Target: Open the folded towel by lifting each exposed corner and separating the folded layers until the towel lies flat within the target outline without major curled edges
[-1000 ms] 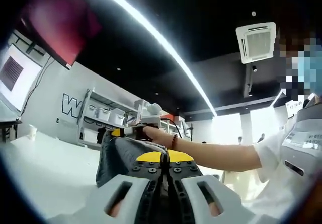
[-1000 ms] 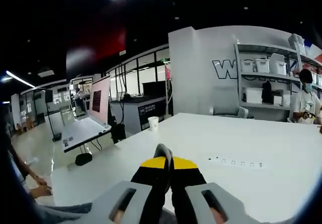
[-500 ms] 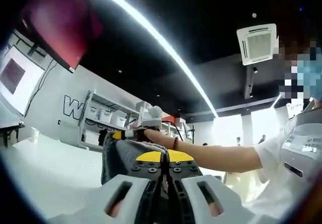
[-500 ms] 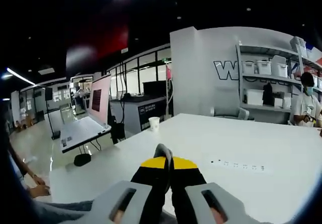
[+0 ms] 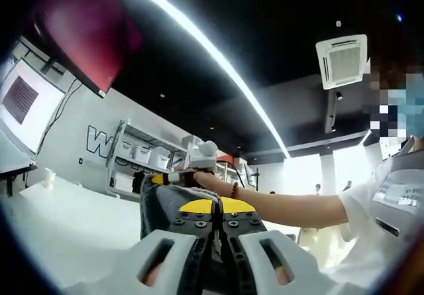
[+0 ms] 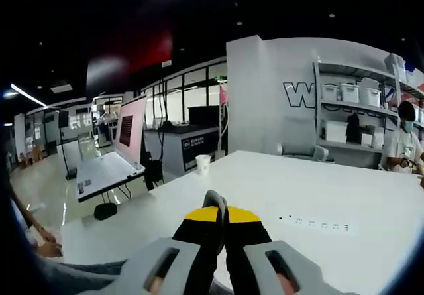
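In the left gripper view the dark grey towel [image 5: 161, 207] hangs in the air just beyond my left gripper [image 5: 213, 207], whose yellow-tipped jaws are shut with the cloth running in between them. The towel's top edge is pinched farther off by the right gripper [image 5: 165, 177], held by a person's hand [image 5: 207, 180] on an outstretched arm. In the right gripper view my right gripper [image 6: 221, 213] is shut on a thin grey sliver of towel [image 6: 214, 200] that sticks up between its tips. More grey cloth [image 6: 69, 278] shows at the lower left.
A white table [image 6: 331, 192] stretches ahead with a paper cup [image 6: 203, 163] near its far left edge and a flat power strip [image 6: 318, 225] on the right. Shelves with white bins [image 6: 348, 109] stand by the wall, a person beside them. A screen on a stand [image 6: 129, 132] stands left.
In the left gripper view the towel and the right gripper holding it have drifted slightly right and up. The right gripper view has barely shifted; both grippers stay shut.
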